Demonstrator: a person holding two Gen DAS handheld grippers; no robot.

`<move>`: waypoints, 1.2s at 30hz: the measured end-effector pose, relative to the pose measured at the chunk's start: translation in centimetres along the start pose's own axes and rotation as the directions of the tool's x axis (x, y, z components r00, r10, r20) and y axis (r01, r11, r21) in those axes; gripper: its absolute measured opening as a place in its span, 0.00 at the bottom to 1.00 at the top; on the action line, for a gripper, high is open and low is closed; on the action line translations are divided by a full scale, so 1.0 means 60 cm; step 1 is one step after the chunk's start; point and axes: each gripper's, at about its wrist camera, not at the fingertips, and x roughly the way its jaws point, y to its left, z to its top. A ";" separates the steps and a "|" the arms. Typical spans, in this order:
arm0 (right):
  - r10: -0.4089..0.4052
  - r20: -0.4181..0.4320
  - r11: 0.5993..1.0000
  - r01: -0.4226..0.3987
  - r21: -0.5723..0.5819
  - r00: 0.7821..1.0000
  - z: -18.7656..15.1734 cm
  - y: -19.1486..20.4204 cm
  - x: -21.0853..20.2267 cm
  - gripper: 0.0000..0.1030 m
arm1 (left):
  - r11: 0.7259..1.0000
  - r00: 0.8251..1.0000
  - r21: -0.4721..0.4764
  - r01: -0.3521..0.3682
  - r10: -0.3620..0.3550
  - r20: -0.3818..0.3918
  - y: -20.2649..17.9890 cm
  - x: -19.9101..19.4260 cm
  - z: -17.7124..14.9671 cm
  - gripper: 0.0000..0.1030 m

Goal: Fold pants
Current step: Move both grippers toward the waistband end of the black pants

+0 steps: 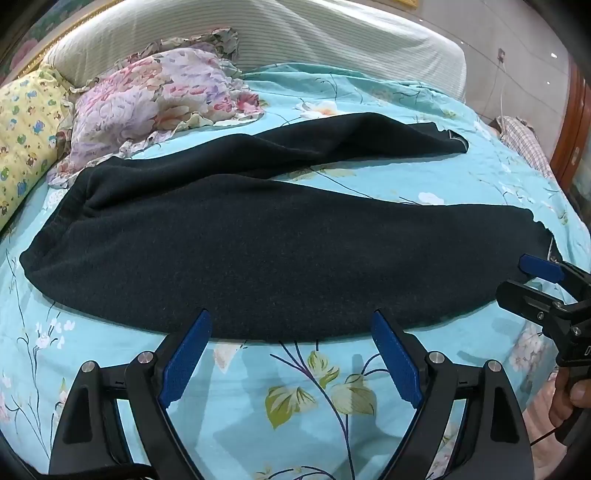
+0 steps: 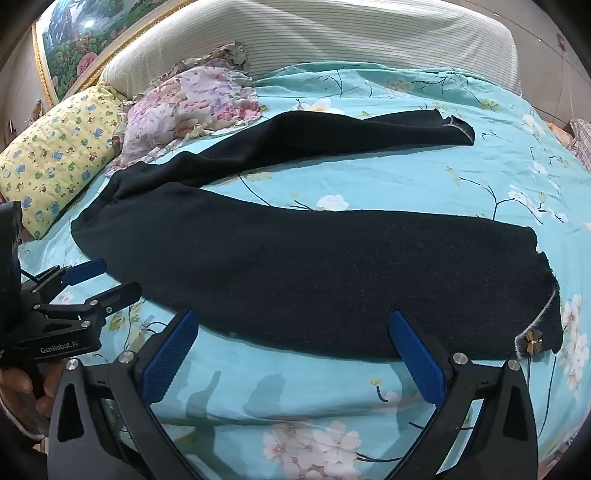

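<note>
Dark navy pants (image 1: 266, 243) lie spread flat on a turquoise floral bedsheet (image 1: 288, 398), waist to the left and two legs splayed to the right; they also show in the right wrist view (image 2: 332, 280). A small bow ornament (image 2: 533, 345) sits at the near leg's hem. My left gripper (image 1: 291, 325) is open, hovering at the pants' near edge, by the middle of the near leg. My right gripper (image 2: 295, 325) is open at the near edge, toward the hem. Each gripper shows in the other's view: the right gripper (image 1: 517, 280), the left gripper (image 2: 118, 277).
A pink floral pillow (image 1: 159, 107) and a yellow patterned pillow (image 1: 26, 136) lie at the far left by the striped headboard (image 1: 295, 33). A plaid cloth (image 1: 524, 144) lies off the bed's far right. Wall with a socket and cable (image 1: 501, 55) is behind.
</note>
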 end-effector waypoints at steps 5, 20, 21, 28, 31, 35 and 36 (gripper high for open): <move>0.009 -0.001 1.000 -0.009 0.002 1.000 0.003 0.000 0.003 1.00 | 1.000 1.000 0.002 0.003 -0.003 -0.001 0.000 0.000 0.000 0.86; 0.005 0.002 1.000 -0.005 0.003 1.000 0.001 0.008 -0.002 1.00 | 1.000 1.000 -0.004 0.012 -0.012 -0.002 0.001 0.002 -0.004 0.86; 0.005 0.003 1.000 -0.005 0.003 1.000 0.001 0.008 -0.002 1.00 | 1.000 1.000 -0.004 0.012 -0.012 -0.002 0.001 0.002 -0.004 0.86; 0.007 0.009 1.000 -0.007 0.002 1.000 0.002 0.010 -0.002 1.00 | 1.000 1.000 -0.009 0.019 -0.019 -0.007 0.003 0.004 -0.005 0.86; 0.008 0.010 1.000 -0.008 0.004 1.000 0.003 0.013 -0.002 1.00 | 1.000 1.000 -0.012 0.022 -0.022 -0.008 0.004 0.003 -0.004 0.86; 0.016 0.015 1.000 -0.016 0.013 1.000 0.006 0.014 -0.003 1.00 | 1.000 1.000 -0.010 0.025 -0.025 -0.010 0.004 0.003 -0.003 0.86; 0.016 0.016 1.000 -0.017 0.017 1.000 0.007 0.015 -0.002 1.00 | 1.000 1.000 -0.008 0.027 -0.027 -0.011 0.004 0.003 -0.002 0.86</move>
